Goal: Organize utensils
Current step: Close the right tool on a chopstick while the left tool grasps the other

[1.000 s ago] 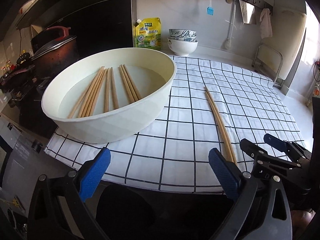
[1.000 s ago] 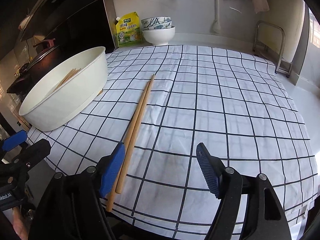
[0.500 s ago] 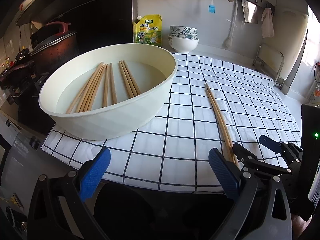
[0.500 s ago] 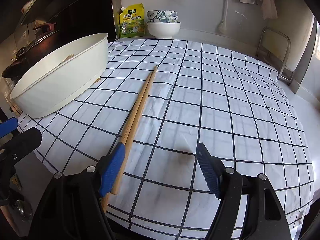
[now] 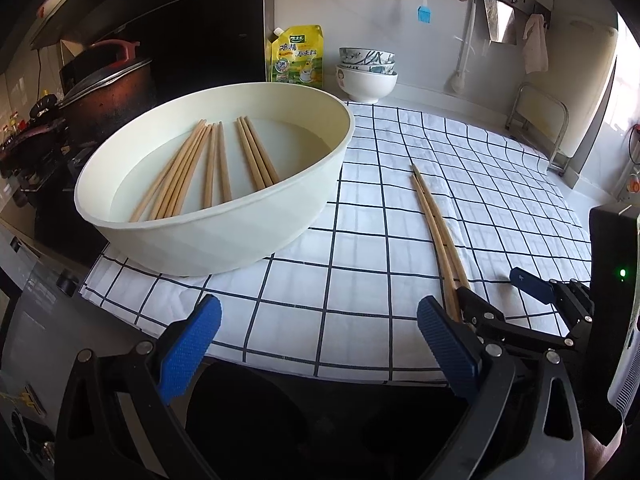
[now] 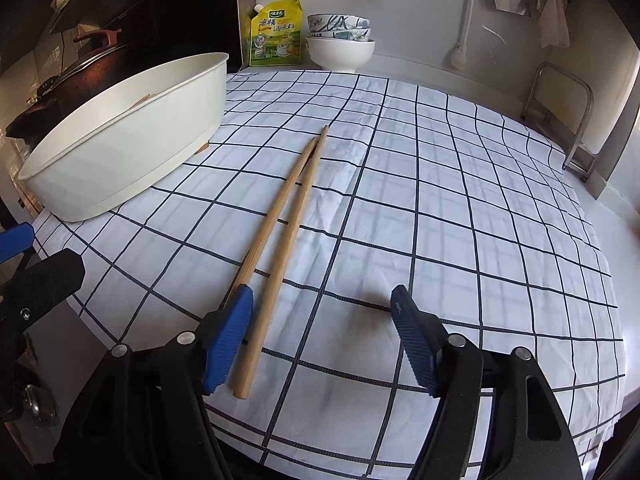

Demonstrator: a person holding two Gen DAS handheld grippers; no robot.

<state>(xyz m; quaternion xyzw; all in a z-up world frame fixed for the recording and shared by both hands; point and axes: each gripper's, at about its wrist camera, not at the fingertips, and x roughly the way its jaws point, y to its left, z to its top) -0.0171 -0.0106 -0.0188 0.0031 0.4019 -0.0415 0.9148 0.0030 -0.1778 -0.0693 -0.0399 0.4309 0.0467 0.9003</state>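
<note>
While my right gripper [image 6: 322, 340] sits spread w/ one chopstick [image 6: 286, 240] between its fingers, 2nd just outside, left gripper [image 5: 316, 344] spread, empty, bowl [image 5: 224, 236] w/ chopsticks ahead.

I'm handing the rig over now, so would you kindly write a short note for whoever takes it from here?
Left tongs: open, empty, hovering at the near edge of the cloth.
Right tongs: open, empty, low over the cloth, with one loose chopstick's thick end between the pads and the other behind the left pad.
Basin: holds several chopsticks, lying flat.
Loose pair: on the cloth, right of the basin, tips touching, pointing away.
Done: most chopsticks are in the basin.
Left: probably grip the loose pair with the right tongs and put it in the basin.
</note>
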